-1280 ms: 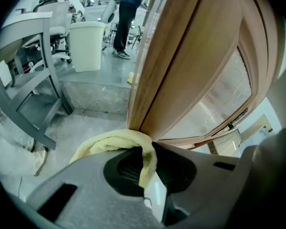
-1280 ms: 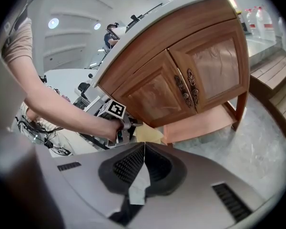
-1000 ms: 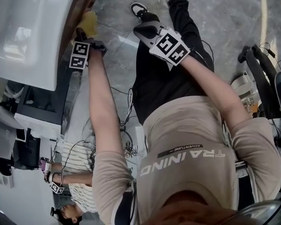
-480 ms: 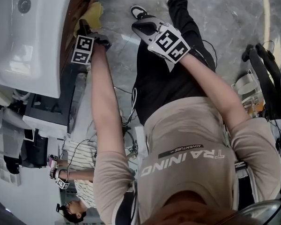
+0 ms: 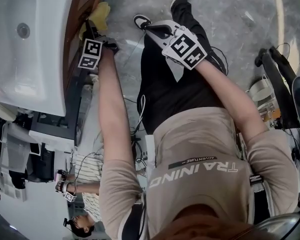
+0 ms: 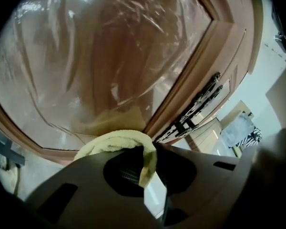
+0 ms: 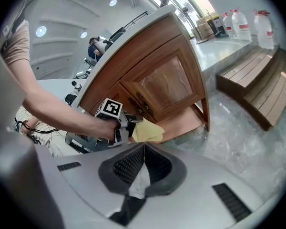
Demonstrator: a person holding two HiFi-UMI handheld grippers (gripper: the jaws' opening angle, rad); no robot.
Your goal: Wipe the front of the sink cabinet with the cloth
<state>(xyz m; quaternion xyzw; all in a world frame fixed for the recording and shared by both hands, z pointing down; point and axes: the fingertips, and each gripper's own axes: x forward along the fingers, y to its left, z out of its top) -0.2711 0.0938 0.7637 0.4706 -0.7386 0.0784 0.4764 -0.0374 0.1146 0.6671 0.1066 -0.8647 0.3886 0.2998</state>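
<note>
Looking steeply down on grey marble floor [image 5: 240,19], with a white sink basin [image 5: 25,49] at the left over a brown wooden sink cabinet [image 5: 71,39]. Facing the cabinet's panelled door [image 6: 109,56] at very close range in the left gripper view. Glossy there, streaked with glare or film, so hard to tell wiped wood from unwiped.

Reaching forward with the left arm [image 5: 110,114] stretched long, to bring the left claw [image 5: 92,30] up to that front. Clamped tight on a yellow cloth [image 6: 117,140], with the fold bulging past the tips, presumably to put fabric rather than plastic against the wood. At or just off the panel, low on the door; actual contact not certain. Showing from the right gripper view as a bunched yellow wad beside the dark metal handles [image 7: 144,104].

Judged as mid-wipe, working the lower part of the door, with most of the front probably not yet covered.

Holding the right claw [image 7: 144,163] back over the legs [image 5: 165,84], well apart from the cabinet, apparently just to stay clear of the wiping arm. Pressed fully together there, ribbed pads [image 7: 126,166] meeting in a line with nothing between them.

Worth minding those handles on the next pass: likely to catch the loose fold if dragged straight across.
</note>
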